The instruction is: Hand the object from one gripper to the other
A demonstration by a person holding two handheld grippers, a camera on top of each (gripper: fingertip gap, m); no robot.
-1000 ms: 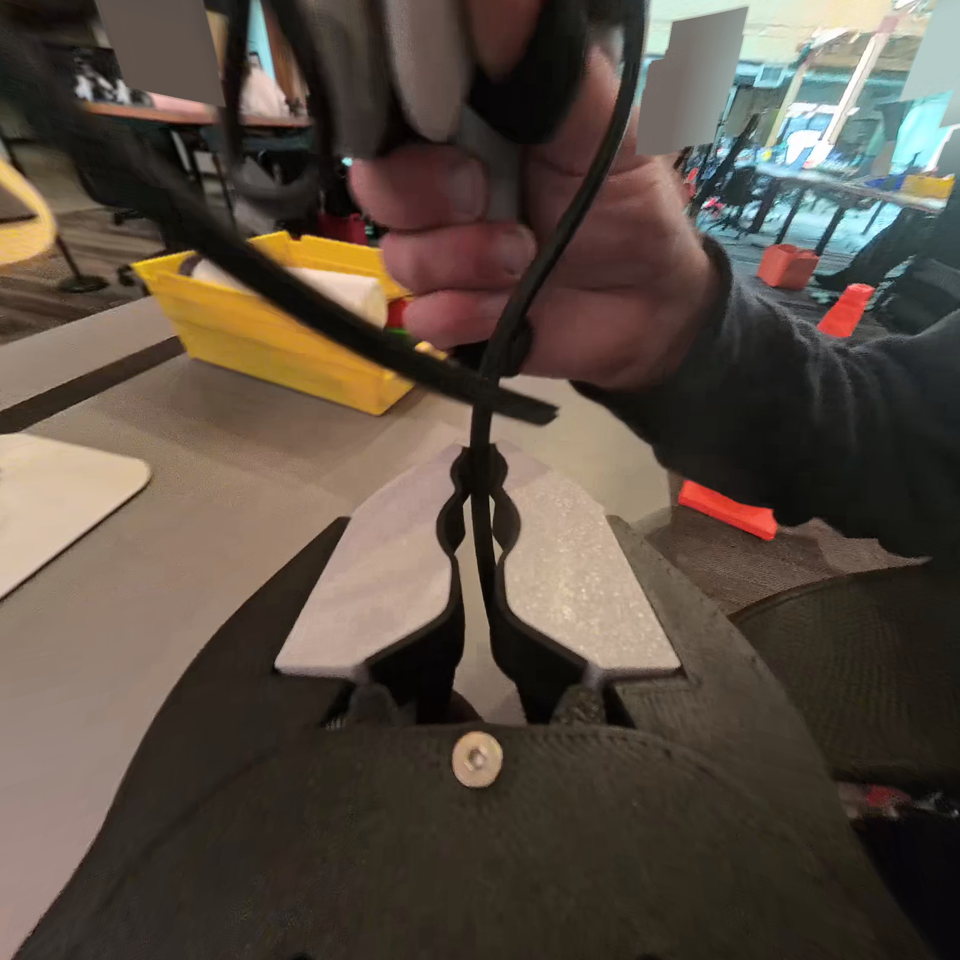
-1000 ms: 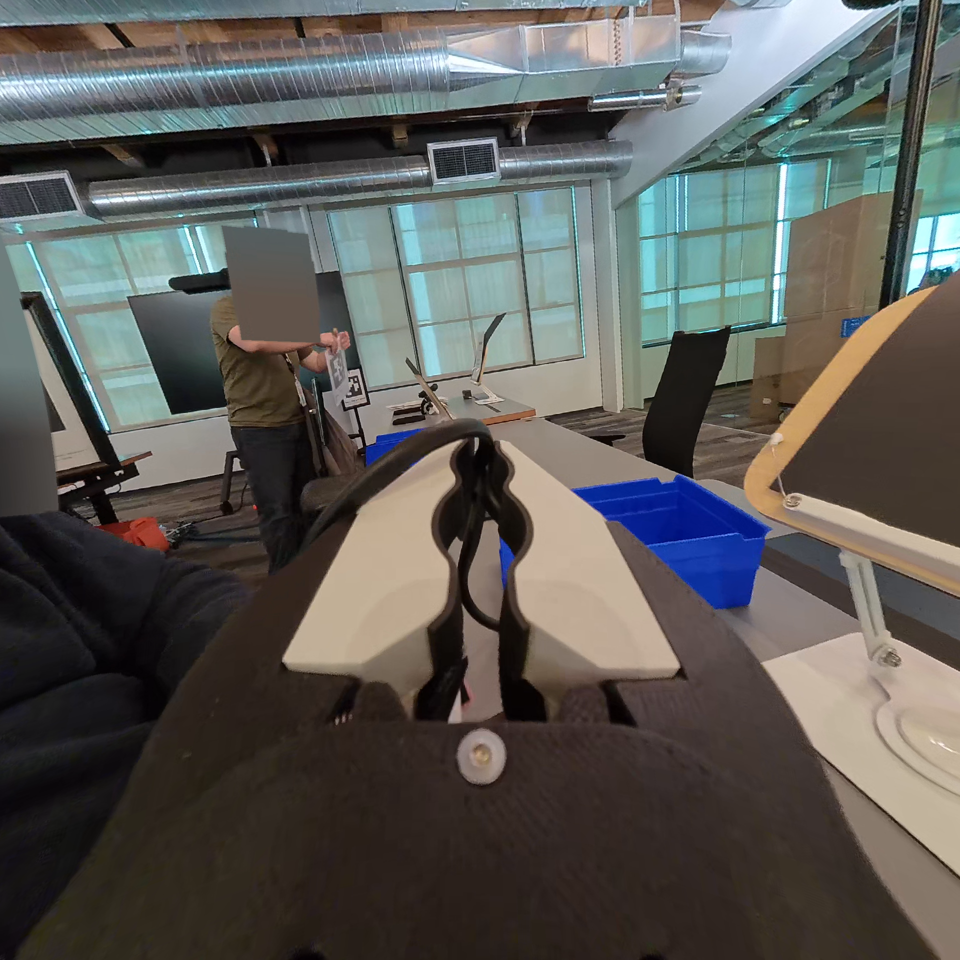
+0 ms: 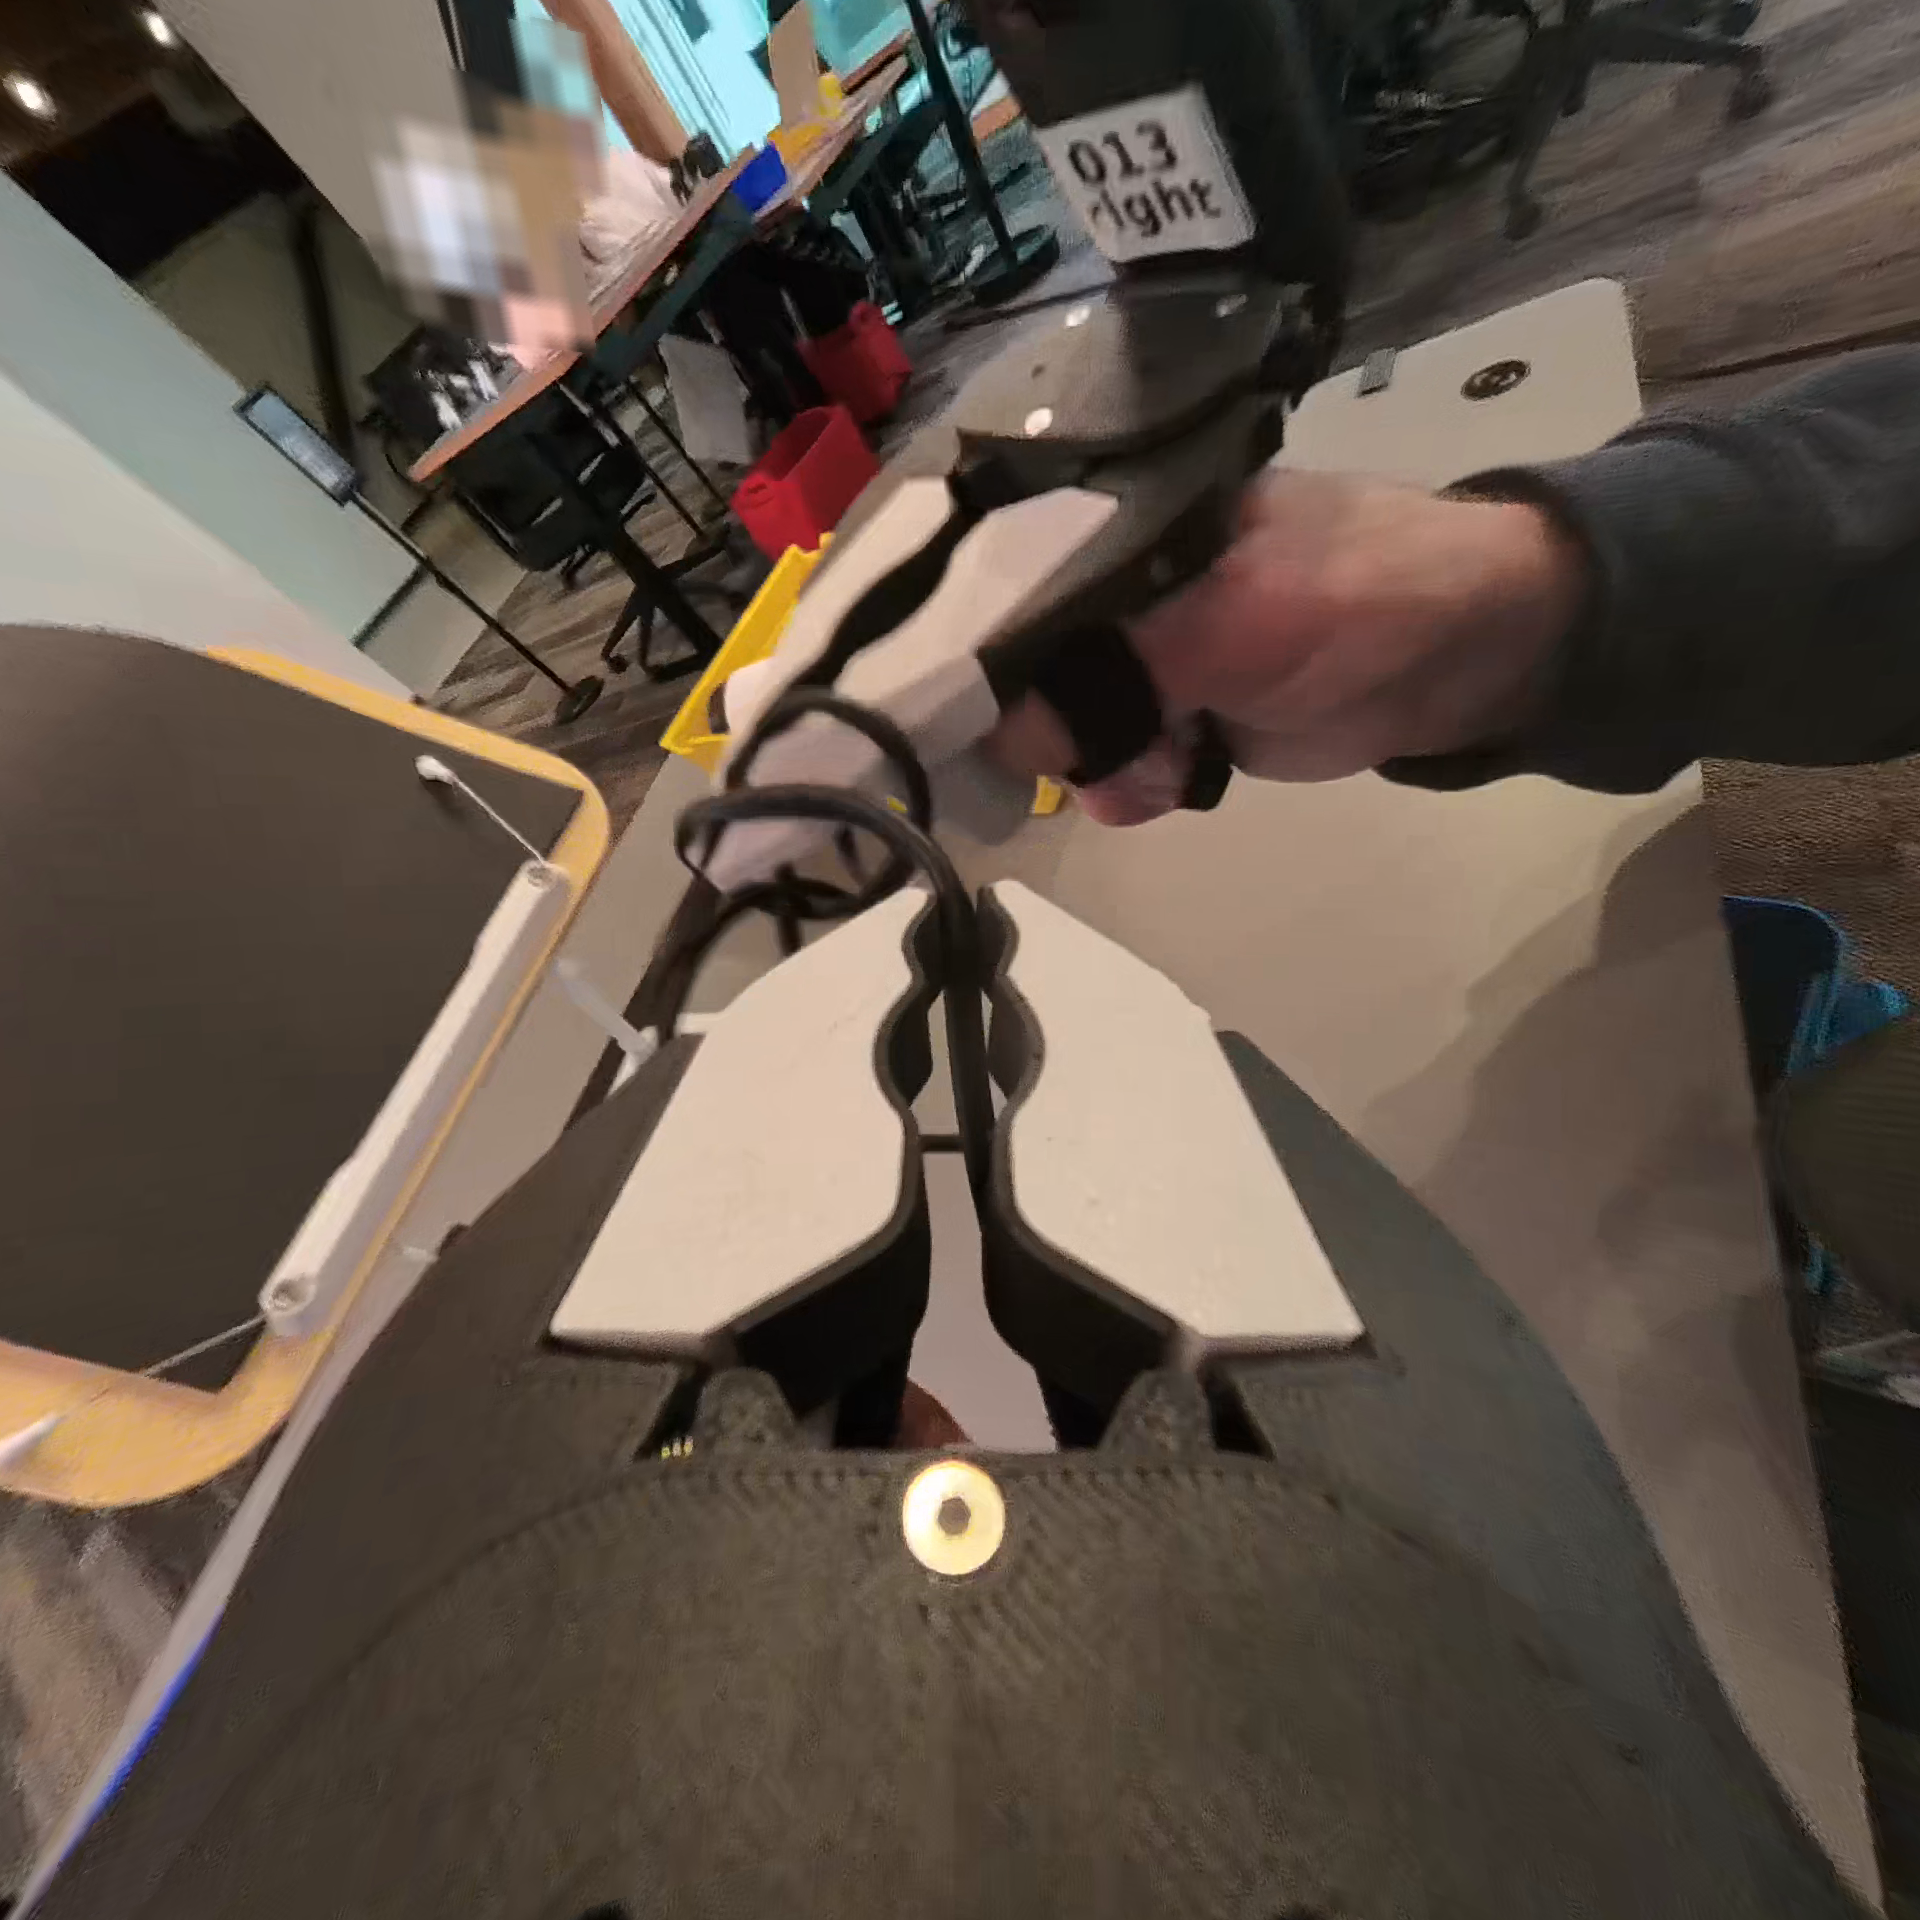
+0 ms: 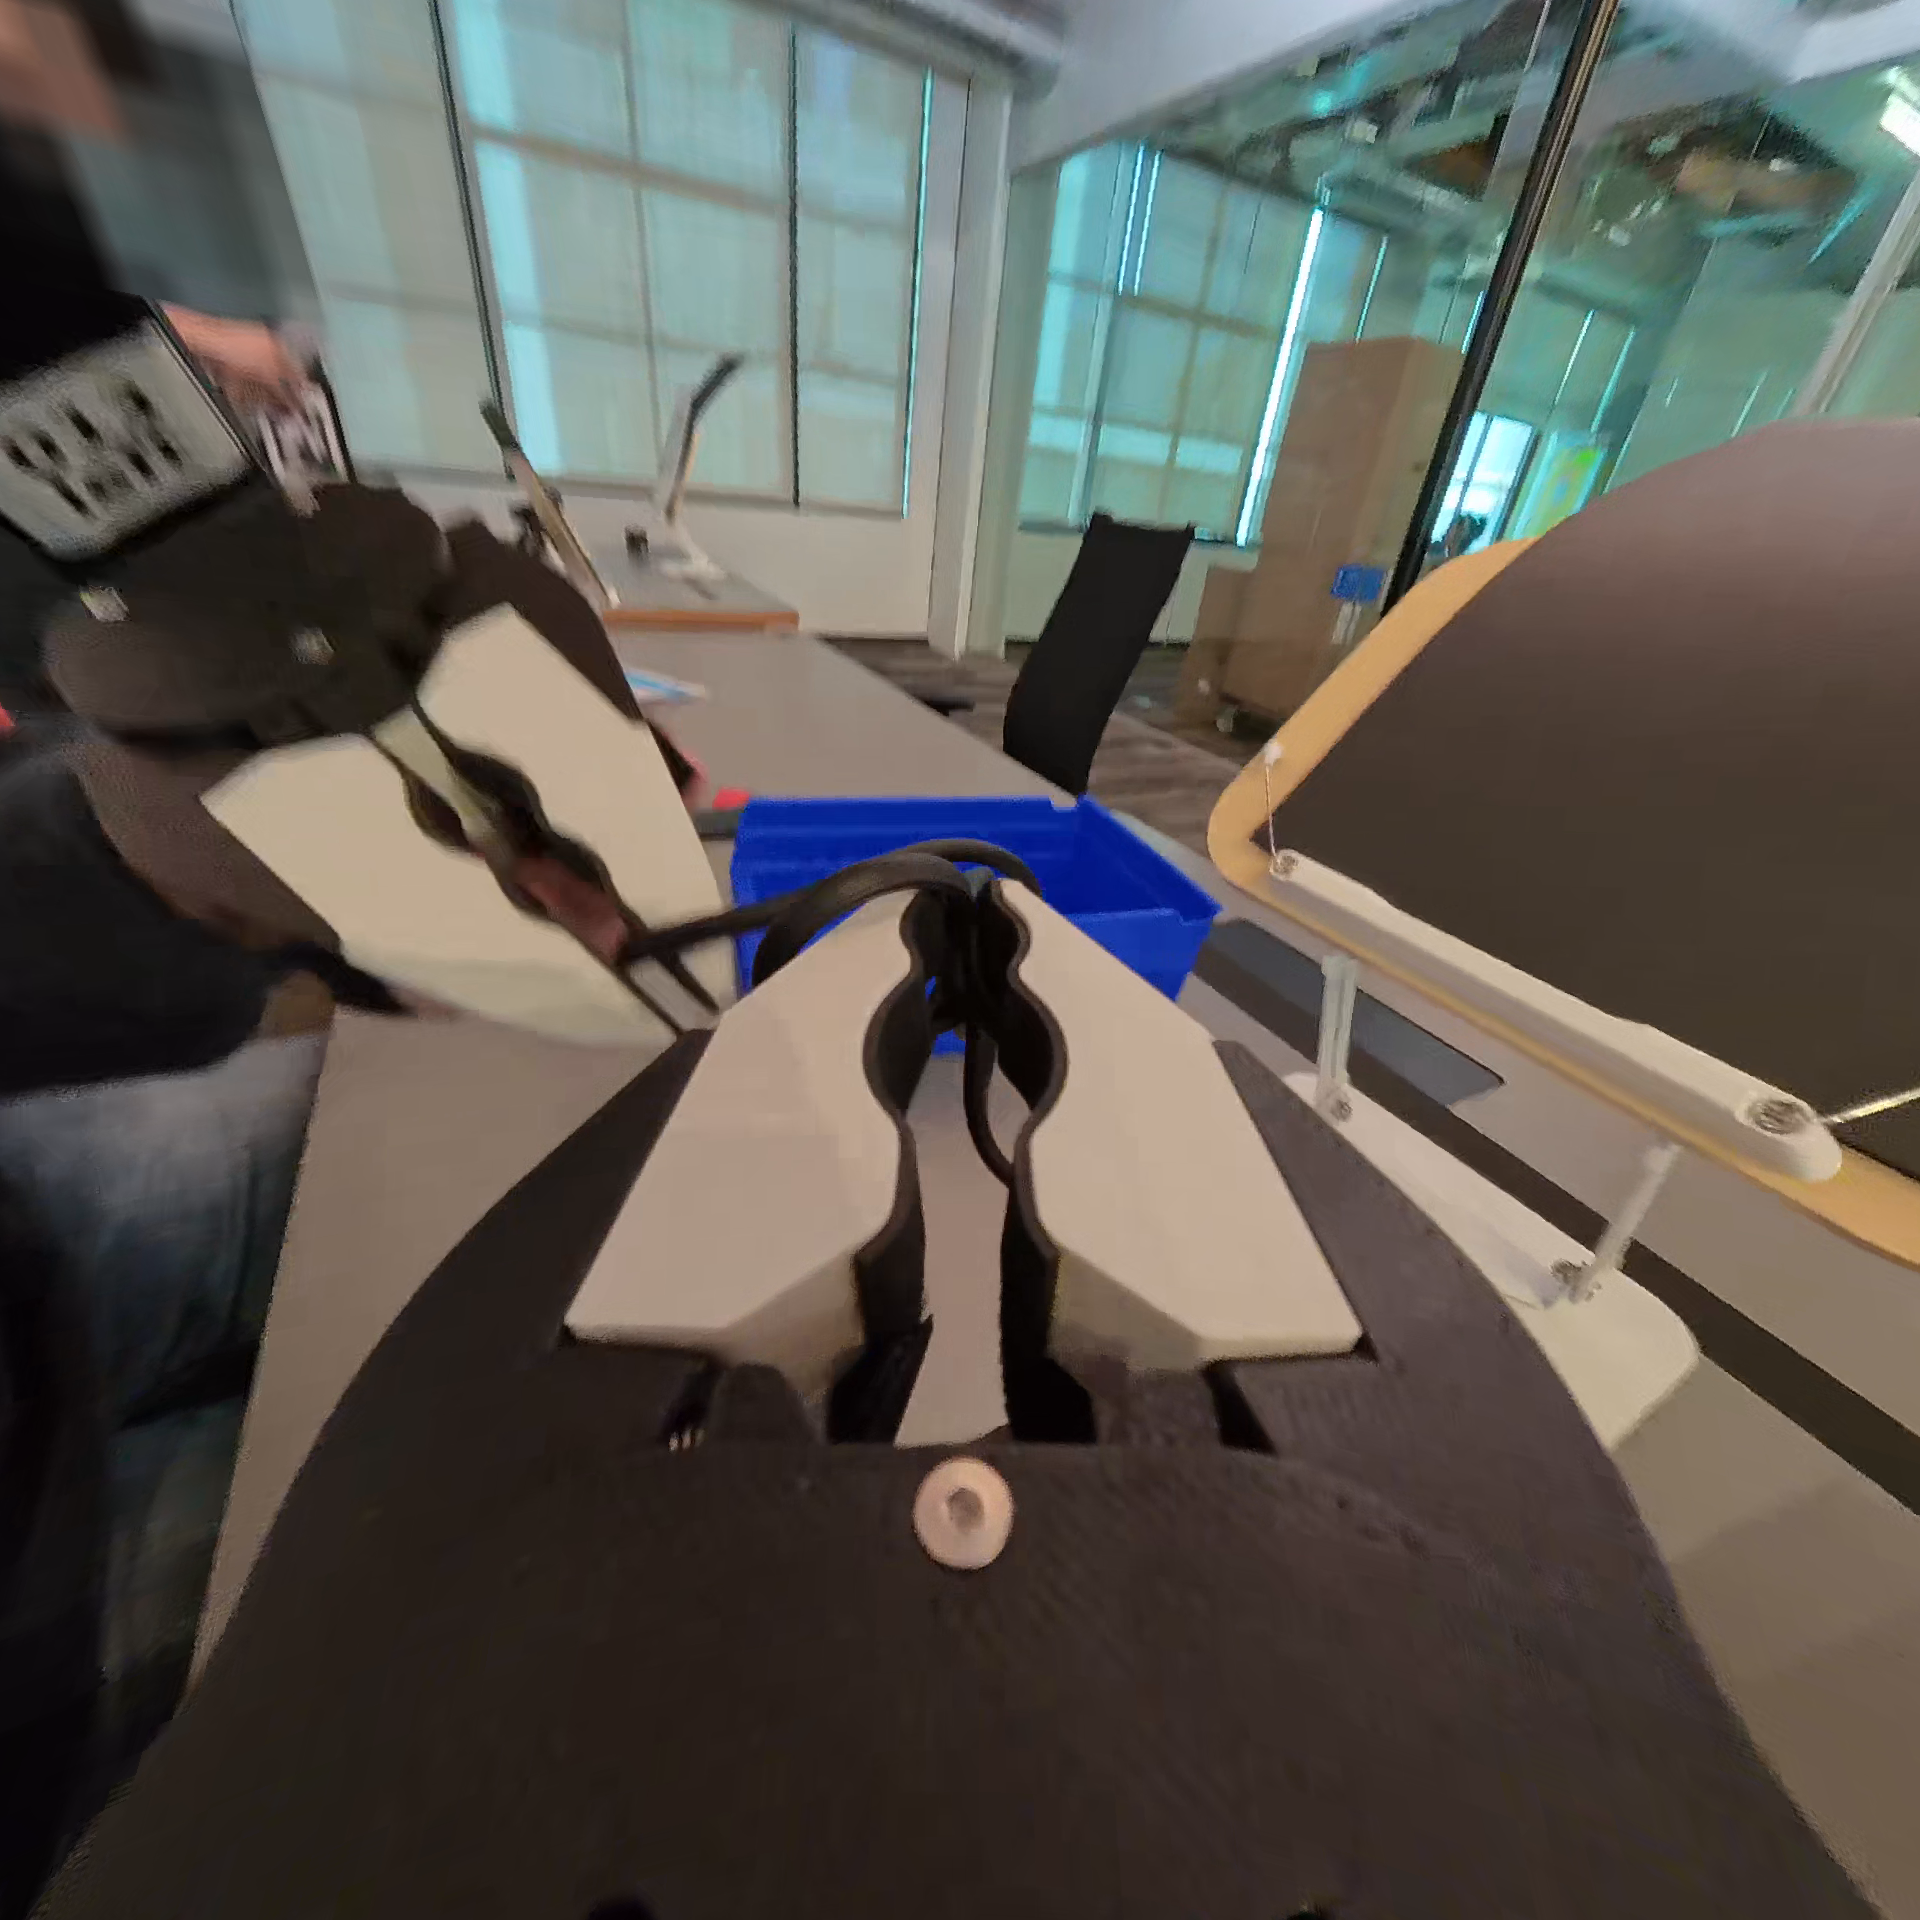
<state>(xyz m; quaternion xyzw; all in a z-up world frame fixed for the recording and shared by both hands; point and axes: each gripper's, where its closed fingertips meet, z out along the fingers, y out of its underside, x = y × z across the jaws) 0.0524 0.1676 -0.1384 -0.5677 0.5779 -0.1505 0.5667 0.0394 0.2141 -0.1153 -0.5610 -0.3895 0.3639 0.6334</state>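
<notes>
Right now both pairs of tongs grip the same black cable [image 3: 940, 997], held in the air above the grey tabletop [image 3: 1299, 935]. Starting at the left, the left tongs [image 3: 951, 935] are pressed together on one strand, which runs straight along their slot toward 12 o'clock, then arches over into loops at about 11 o'clock. From there the cable leads to the right tongs [image 3: 831, 717], which in the left wrist view come in from 1 o'clock, close by, held in a hand [image 3: 1340, 644]. In the right wrist view, those tongs are clamped on a bunched part of the cable near their tips, and the left tongs sit at 10 o'clock with the cable stretched between the two. A blue bin [image 4: 1081, 883] lies behind at 12 o'clock. The hand-over looks halfway: one pair must let go, and which one cannot be told.
</notes>
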